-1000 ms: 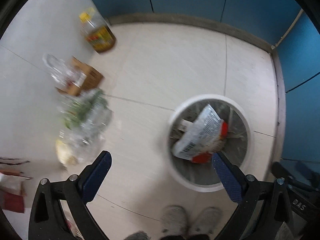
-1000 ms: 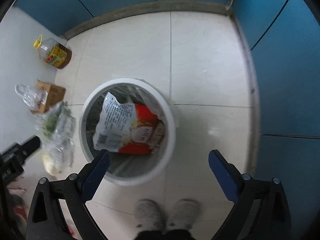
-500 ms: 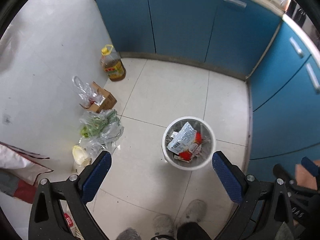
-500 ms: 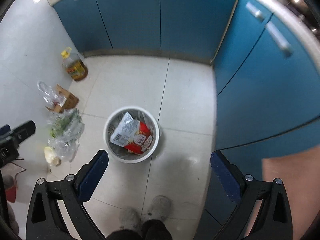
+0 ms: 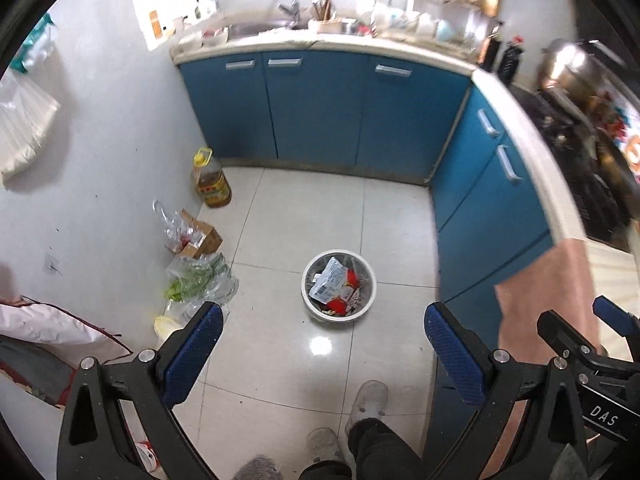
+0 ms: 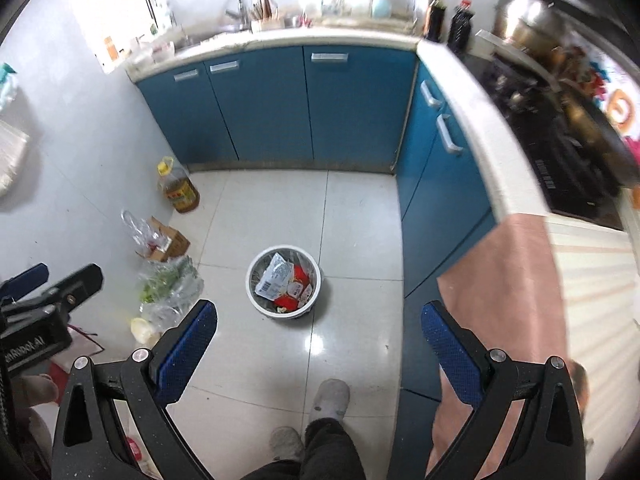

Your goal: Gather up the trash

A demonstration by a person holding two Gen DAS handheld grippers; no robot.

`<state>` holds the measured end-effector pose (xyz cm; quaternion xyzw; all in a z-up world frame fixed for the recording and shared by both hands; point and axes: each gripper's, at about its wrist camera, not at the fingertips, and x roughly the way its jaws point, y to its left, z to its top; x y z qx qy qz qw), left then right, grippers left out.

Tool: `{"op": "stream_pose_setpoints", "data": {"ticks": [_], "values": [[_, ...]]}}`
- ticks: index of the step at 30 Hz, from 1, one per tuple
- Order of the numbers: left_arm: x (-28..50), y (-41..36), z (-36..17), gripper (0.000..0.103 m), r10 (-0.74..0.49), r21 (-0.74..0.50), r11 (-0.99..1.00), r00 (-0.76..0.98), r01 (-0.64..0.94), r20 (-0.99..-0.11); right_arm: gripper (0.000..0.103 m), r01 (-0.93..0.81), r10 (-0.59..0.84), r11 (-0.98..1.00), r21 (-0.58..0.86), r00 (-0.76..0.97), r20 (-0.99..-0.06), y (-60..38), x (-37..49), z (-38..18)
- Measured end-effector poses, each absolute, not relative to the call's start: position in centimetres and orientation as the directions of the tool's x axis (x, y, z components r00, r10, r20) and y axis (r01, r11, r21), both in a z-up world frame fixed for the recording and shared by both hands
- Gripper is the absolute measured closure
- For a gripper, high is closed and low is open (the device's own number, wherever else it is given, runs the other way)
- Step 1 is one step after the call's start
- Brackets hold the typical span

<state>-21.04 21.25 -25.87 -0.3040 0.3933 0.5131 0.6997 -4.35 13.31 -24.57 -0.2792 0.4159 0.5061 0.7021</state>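
A round white trash bin (image 5: 308, 300) (image 6: 252, 292) stands on the tiled kitchen floor, far below both grippers. Inside it lie a white printed wrapper (image 5: 330, 278) (image 6: 274, 274) and red packets (image 5: 348, 280) (image 6: 298, 280). My left gripper (image 5: 320, 344) is open with nothing between its blue pads. Just as wide apart stand the pads of my right gripper (image 6: 318, 340), which is open and holds nothing. Both hang high above the floor, with the bin showing between their fingers.
Along the left wall sit an oil bottle (image 5: 211, 184), a cardboard box (image 5: 200, 236) and clear bags of greens (image 5: 198, 284). Blue cabinets (image 5: 320, 112) line the back and right. A pink towel (image 6: 500, 280) drapes the right counter. The person's feet (image 5: 366, 400) are below.
Both grippers have risen a long way from just above the bin, so the whole kitchen now shows. The bin looks much smaller. Both stayed open.
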Motion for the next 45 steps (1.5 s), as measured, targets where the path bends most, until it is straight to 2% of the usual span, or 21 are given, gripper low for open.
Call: {"op": "stream_pose_setpoints", "data": {"ticks": [10, 16, 19, 27, 39, 45], "values": [[-22.7, 13.5, -17.4, 0.000, 0.543, -0.039, 0.315, 0.213, -0.948, -0.813, 0.000, -0.933, 0.570, 0.355, 0.053, 0.171, -0.804, 3.5, -7.2, -13.3], [-22.2, 11.4, -14.8, 0.000, 0.550, -0.006, 0.267, 0.157, -0.964, -0.821, 0.000, -0.940, 0.603, 0.322, 0.117, 0.109, -0.790, 0.8, -6.8, -9.7], [-22.0, 10.5, -13.5, 0.000, 0.547, -0.060, 0.266, 0.202, -0.962, -0.812, 0.000, -0.940, 0.608, 0.302, 0.158, 0.062, -0.791, 0.2, -6.1, -8.2], [-21.4, 9.4, -11.2, 0.000, 0.527, -0.104, 0.301, 0.257, -0.948, -0.810, 0.000, -0.943, 0.624, 0.263, 0.205, 0.004, -0.782, -0.8, -4.5, -6.3], [-21.5, 8.0, -10.9, 0.000, 0.470, -0.185, 0.334, 0.333, -0.924, -0.817, 0.000, -0.943, 0.602, 0.240, 0.230, -0.041, -0.797, -1.5, -3.8, -5.2], [-21.6, 7.8, -10.7, 0.000, 0.476, -0.185, 0.336, 0.336, -0.924, -0.813, 0.000, -0.942, 0.587, 0.235, 0.239, -0.058, -0.807, -1.9, -3.8, -5.6]]}}
